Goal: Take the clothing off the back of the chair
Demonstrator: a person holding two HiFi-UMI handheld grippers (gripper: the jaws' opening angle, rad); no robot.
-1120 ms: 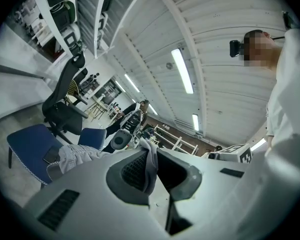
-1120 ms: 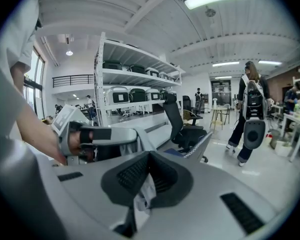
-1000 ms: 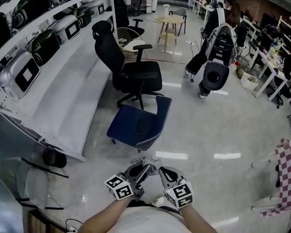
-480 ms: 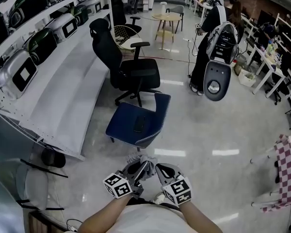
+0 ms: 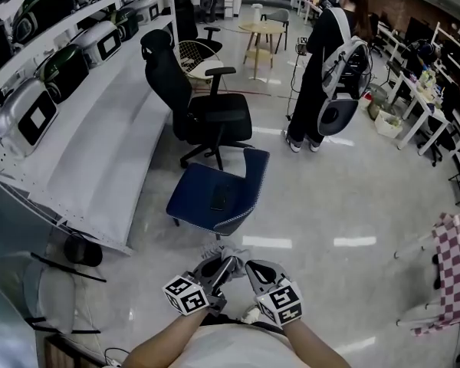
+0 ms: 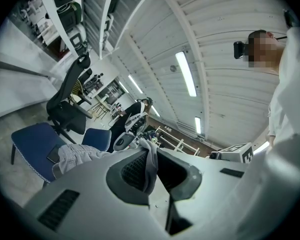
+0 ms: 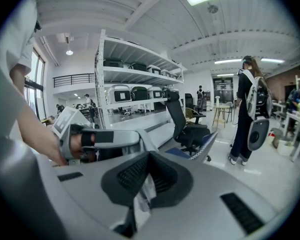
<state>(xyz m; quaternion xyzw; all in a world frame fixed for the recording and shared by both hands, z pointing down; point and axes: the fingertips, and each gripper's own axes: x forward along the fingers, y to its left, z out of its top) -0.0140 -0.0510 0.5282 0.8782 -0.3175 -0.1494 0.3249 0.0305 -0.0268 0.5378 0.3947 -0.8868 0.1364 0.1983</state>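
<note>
- Shelving (image 5: 100,140) along the left wall. The upper tiers carry a row of closed silver and dark green cases (image 5: 27,113); contents cannot be seen. The lowest broad shelf is bare.
- Blue chair (image 5: 245,176) stands on the glossy floor (image 5: 345,205) in front of the shelving. A dark flat thing (image 5: 220,200) lies on its seat. Nothing hangs on its back.
- Black office chair (image 5: 203,113) is just behind the blue one.
- Clothing (image 5: 224,250), pale grey, is off the chair. It is bunched low in the head view close to the wearer's body, between the two tools and apart from the blue chair.
- Left hand-held gripper (image 6: 152,170): jaws nearly closed, pinching a fold of the clothing. More of the fabric spills leftward over the tool's body.
- Right hand-held gripper (image 7: 147,178): jaws also narrow, clamped on a strip of the same pale fabric, which hangs down through the gap.
- The two tools sit side by side, tips angled toward each other.
- A person (image 5: 314,75) with a backpack (image 5: 343,64) stands beyond the chairs.
- Checked cloth (image 5: 456,267) hangs at the right edge.
</note>
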